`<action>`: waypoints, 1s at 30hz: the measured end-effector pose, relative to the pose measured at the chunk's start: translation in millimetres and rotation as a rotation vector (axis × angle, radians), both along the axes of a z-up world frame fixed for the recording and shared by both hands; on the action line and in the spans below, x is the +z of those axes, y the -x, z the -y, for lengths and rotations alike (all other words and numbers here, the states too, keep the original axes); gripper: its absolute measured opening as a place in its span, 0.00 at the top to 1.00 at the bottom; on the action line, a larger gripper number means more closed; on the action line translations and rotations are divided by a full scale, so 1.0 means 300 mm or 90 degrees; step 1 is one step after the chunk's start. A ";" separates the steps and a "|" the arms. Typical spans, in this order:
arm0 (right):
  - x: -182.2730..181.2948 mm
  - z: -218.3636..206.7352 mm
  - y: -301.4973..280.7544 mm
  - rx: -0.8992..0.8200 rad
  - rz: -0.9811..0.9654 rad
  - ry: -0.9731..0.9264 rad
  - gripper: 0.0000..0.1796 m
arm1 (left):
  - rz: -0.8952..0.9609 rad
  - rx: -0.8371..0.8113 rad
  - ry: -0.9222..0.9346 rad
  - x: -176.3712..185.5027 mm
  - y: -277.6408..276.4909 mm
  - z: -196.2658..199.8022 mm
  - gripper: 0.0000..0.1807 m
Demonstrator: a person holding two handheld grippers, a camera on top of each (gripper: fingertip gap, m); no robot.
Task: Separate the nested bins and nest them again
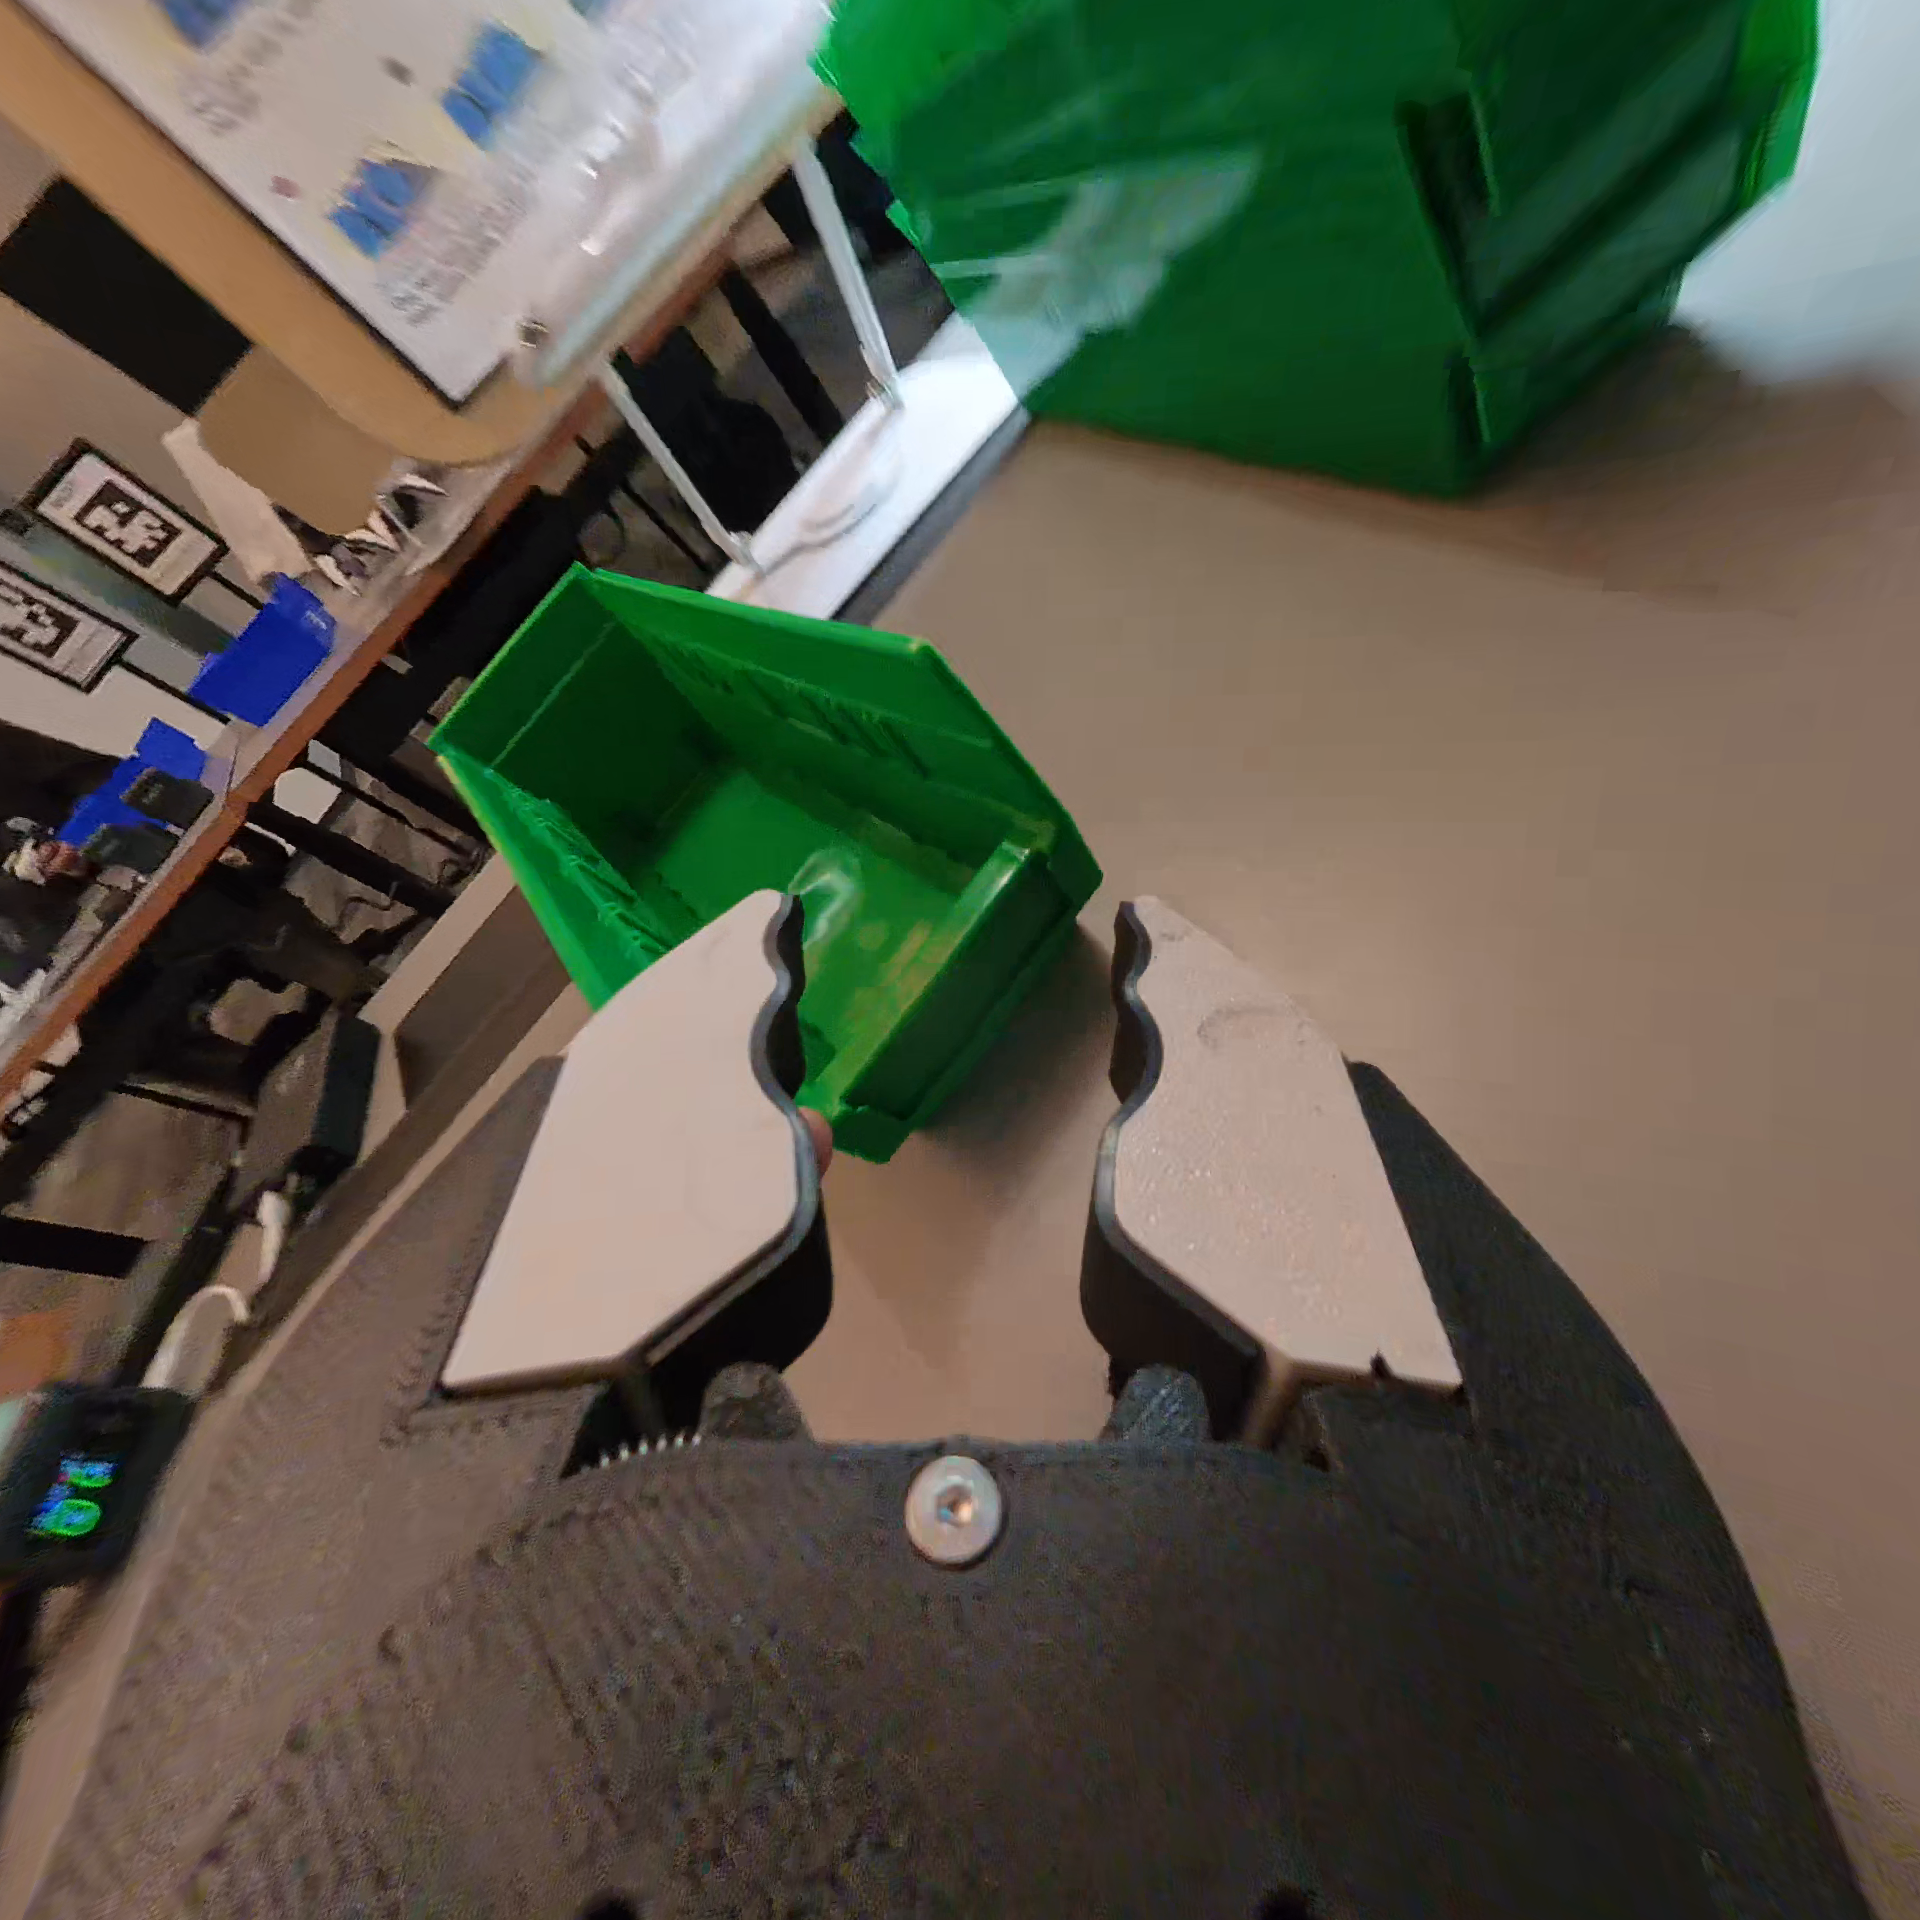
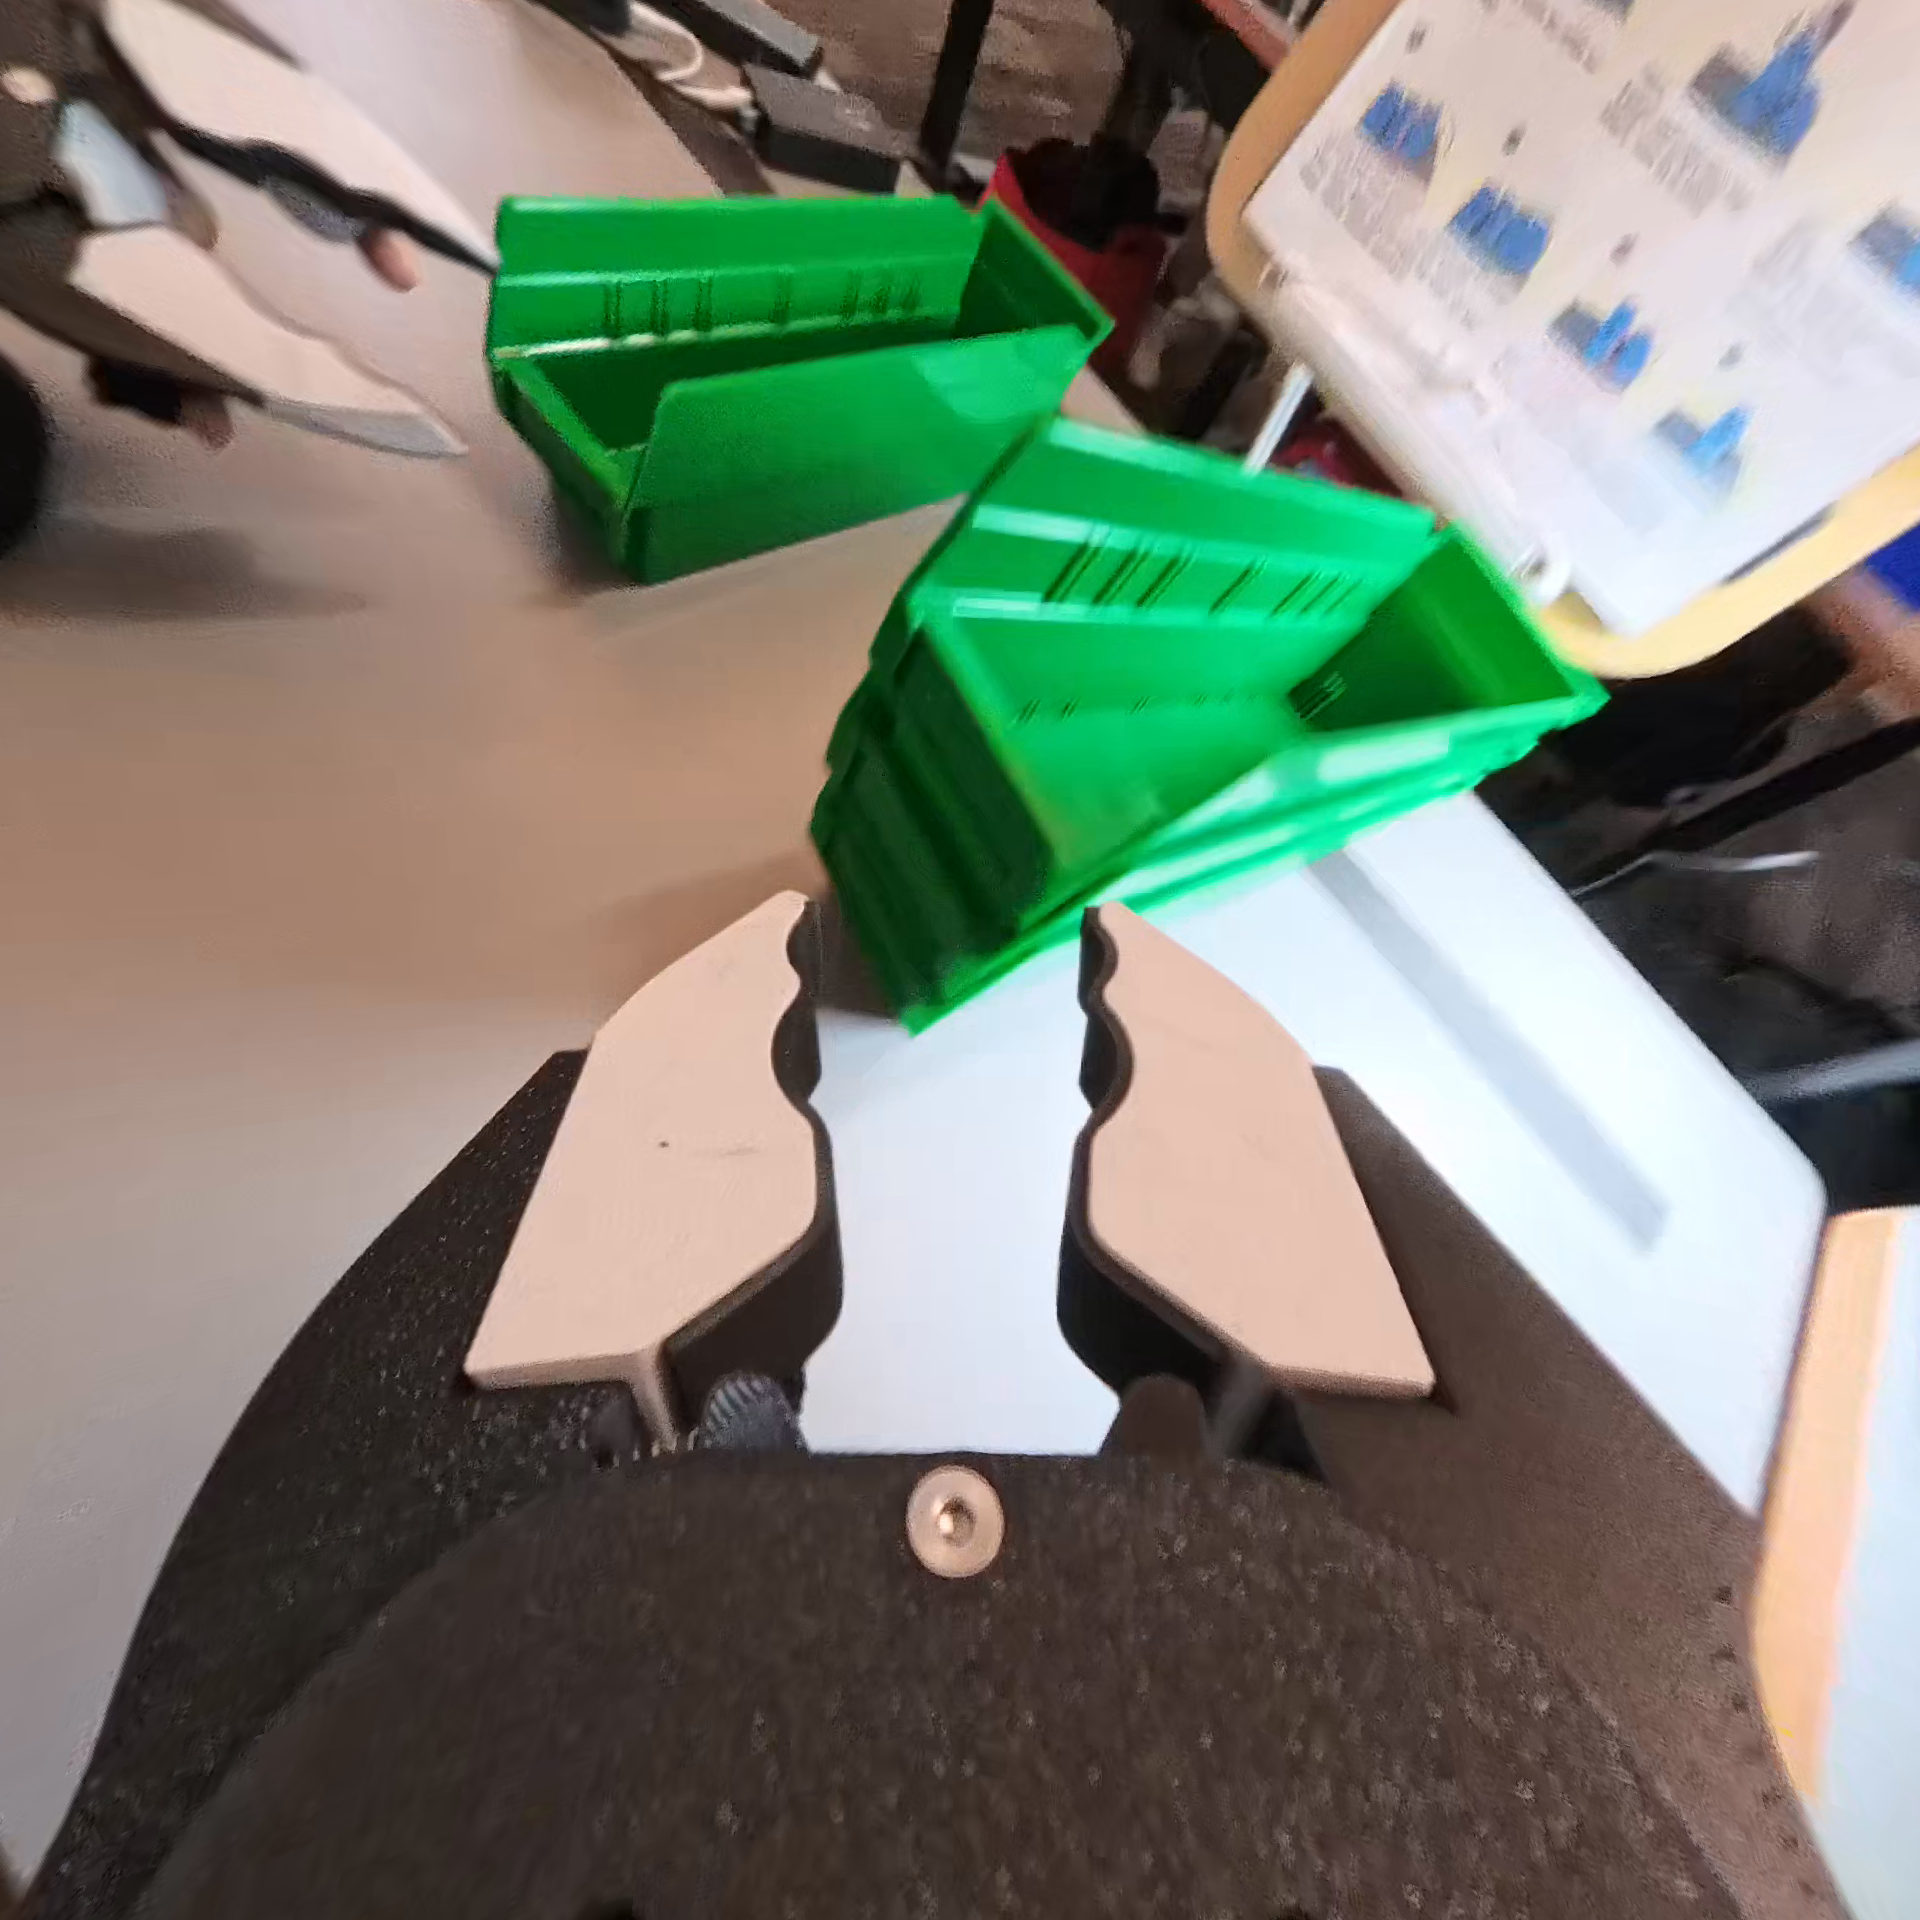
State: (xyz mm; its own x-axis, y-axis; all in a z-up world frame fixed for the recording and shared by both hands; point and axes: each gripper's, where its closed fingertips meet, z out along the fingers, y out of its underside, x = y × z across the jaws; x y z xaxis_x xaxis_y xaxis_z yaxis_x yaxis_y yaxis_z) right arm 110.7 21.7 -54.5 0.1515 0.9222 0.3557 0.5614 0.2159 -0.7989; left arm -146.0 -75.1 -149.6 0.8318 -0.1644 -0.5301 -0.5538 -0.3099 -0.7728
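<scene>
Green plastic fills both my views: a single bin [image 1: 769,831] sits alone on the beige table [image 1: 1455,935], its open top facing my left tongs [image 1: 956,935], which are spread with nothing between them, one tip overlapping the bin's near end. Well apart from it, the nested stack of bins [image 2: 1164,707] rests near the table's edge, partly on a white board [image 2: 1351,1091]. My right tongs [image 2: 945,935] are spread too, just before the stack's near corner, gripping nothing. Everything is somewhat blurred.
</scene>
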 end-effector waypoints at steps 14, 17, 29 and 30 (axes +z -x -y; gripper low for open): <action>-0.319 0.098 -0.199 0.001 -0.050 0.153 0.76 | -0.359 -0.103 0.391 -0.211 0.083 -0.114 0.76; -0.318 0.094 -0.189 0.007 -0.063 0.154 0.78 | -0.404 -0.101 0.383 -0.215 0.092 -0.127 0.83; -0.331 0.085 -0.195 0.016 -0.101 0.168 0.81 | -0.384 -0.107 0.292 -0.031 0.004 0.039 0.83; -0.332 0.085 -0.194 0.015 -0.104 0.171 0.81 | -0.398 -0.103 0.274 0.018 -0.007 0.051 0.83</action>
